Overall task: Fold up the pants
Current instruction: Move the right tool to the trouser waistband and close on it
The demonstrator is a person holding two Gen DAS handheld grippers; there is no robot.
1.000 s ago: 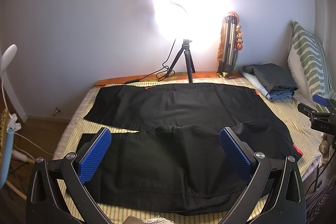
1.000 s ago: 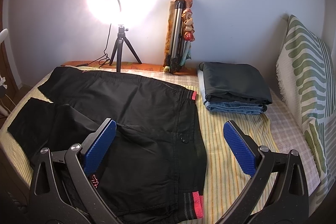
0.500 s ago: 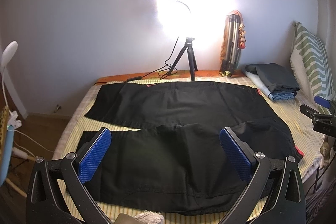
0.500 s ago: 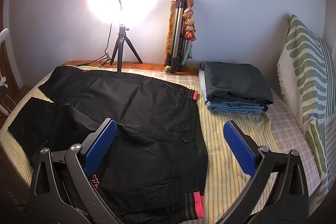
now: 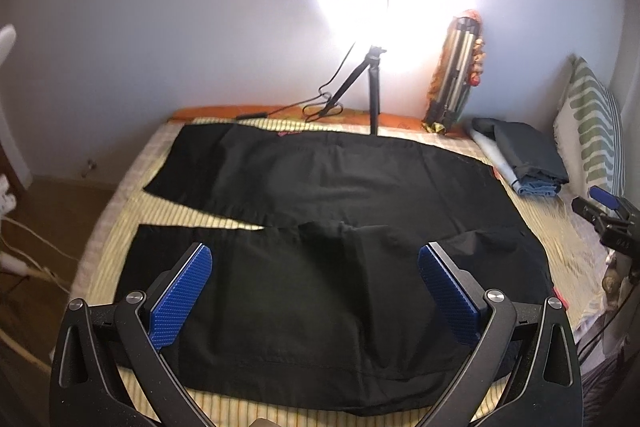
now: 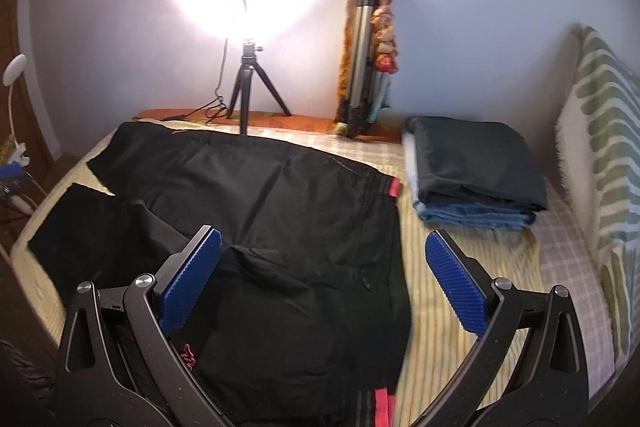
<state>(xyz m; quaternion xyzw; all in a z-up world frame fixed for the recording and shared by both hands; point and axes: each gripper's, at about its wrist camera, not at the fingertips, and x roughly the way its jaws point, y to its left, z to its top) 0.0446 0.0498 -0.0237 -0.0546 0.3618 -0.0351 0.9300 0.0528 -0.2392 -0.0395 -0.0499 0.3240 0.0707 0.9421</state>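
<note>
Black pants (image 5: 320, 211) lie spread flat on the striped bed (image 5: 120, 211), legs to the left and waistband with red tabs to the right. In the right wrist view the same pants (image 6: 260, 211) show their waistband and a red tab (image 6: 394, 187). My left gripper (image 5: 316, 291) hovers open above the near leg, holding nothing. Over the waist end, my right gripper (image 6: 322, 279) is open and empty too. At the far right edge of the left wrist view, the right gripper (image 5: 612, 215) is partly visible.
A bright ring light on a small tripod (image 5: 374, 95) stands at the back edge with its cable. A folded tripod (image 6: 362, 67) leans on the wall. Folded clothes (image 6: 472, 175) are stacked at the back right, beside a green patterned pillow (image 6: 604, 155).
Both grippers have shifted slightly, the left view drifting left and back, the right view tilting a little. The pants have not moved and both grippers stay open.
</note>
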